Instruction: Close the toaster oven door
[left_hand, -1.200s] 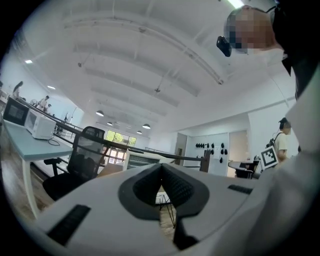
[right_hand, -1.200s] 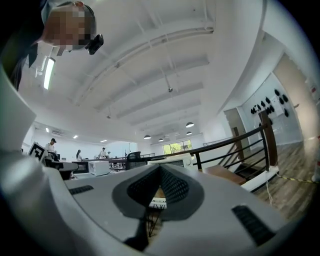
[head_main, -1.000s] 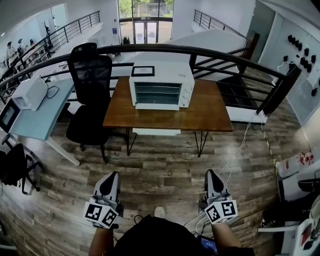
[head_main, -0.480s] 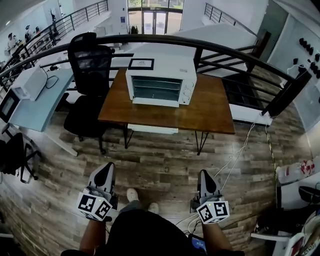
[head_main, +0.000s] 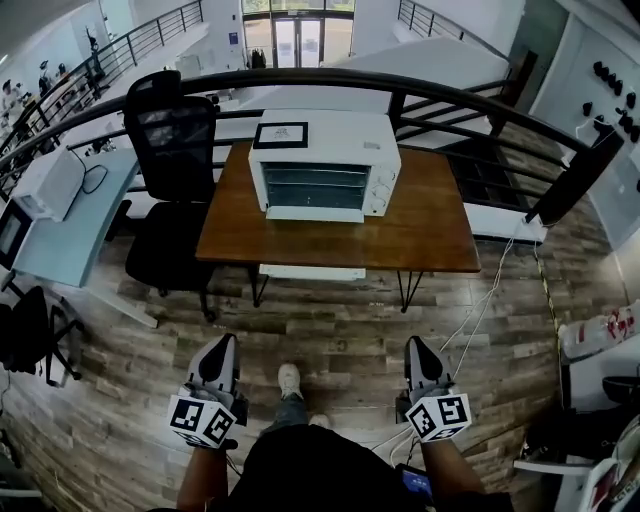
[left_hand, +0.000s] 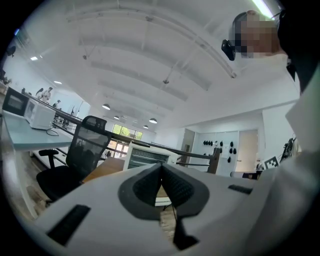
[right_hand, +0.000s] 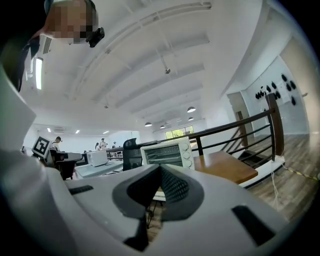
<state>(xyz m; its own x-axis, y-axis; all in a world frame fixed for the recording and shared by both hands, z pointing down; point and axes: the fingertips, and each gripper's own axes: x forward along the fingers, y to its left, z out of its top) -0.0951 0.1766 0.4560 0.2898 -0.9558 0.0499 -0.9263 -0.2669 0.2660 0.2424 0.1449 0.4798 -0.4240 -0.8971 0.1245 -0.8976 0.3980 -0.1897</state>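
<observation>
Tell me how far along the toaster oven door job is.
Done: nothing yet. The toaster oven has its door folded down, leaving the racks exposed. In hand: nothing. The left gripper and right gripper are both shut and empty, over the floor, short of the table. Left: walk up, raise the door and push it closed.
</observation>
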